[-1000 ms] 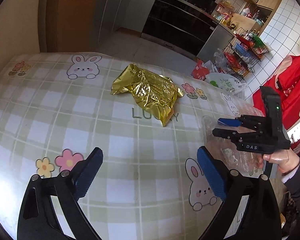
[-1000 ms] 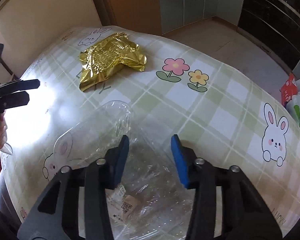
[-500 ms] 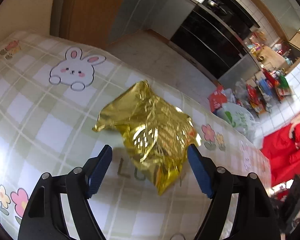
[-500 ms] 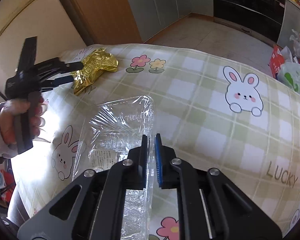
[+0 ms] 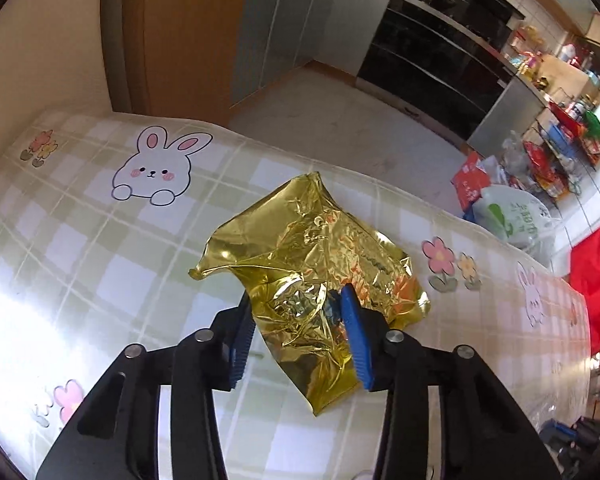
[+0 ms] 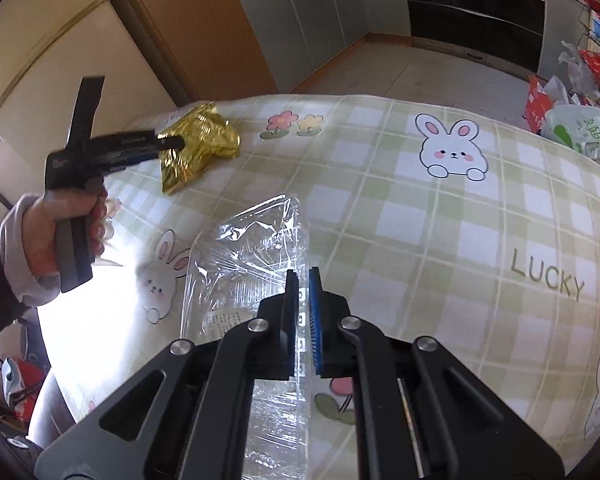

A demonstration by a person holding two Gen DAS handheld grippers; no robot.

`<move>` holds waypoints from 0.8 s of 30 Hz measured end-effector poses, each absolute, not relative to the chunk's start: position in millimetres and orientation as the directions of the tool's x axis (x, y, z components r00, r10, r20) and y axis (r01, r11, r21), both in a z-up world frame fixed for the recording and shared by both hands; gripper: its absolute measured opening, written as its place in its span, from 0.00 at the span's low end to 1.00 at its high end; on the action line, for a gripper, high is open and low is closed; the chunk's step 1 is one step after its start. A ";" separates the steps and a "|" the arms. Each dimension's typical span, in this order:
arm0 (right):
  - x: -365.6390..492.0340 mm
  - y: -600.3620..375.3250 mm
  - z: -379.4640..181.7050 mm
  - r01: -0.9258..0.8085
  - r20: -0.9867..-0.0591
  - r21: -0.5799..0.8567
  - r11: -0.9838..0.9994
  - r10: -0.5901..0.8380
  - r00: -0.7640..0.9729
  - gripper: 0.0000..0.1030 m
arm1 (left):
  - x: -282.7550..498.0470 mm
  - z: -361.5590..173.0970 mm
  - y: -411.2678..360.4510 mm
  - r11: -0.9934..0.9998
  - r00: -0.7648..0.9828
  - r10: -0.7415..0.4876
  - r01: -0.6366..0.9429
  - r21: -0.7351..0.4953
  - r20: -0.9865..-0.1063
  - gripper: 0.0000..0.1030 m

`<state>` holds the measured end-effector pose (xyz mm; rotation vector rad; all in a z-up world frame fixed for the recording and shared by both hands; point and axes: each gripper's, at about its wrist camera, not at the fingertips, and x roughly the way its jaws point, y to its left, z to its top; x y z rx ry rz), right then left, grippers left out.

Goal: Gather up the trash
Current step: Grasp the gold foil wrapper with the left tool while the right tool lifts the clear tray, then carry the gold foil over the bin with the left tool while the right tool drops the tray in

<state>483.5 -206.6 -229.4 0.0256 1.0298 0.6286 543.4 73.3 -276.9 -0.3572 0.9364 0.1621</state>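
Our left gripper (image 5: 296, 320) is closing on the gold bag (image 5: 312, 264) — our right gripper (image 6: 304, 312) pinches the clear tray (image 6: 240, 264) tight.

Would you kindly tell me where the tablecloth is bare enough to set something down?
Free: the stretch between the white rabbit print and the LUCKY lettering. Crowded: the left side, where the gold foil bag and the clear plastic tray lie with both claws at them.

Gold wrapper (image 5: 312, 264); green-white checked tablecloth (image 5: 100, 256).
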 end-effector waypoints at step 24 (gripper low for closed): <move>272.8 -208.0 -103.5 -0.499 -0.617 0.192 0.845 0.499 0.608 0.09 | 272.3 -151.1 67.8 0.947 0.751 -0.221 0.012 -0.321 -0.623 0.32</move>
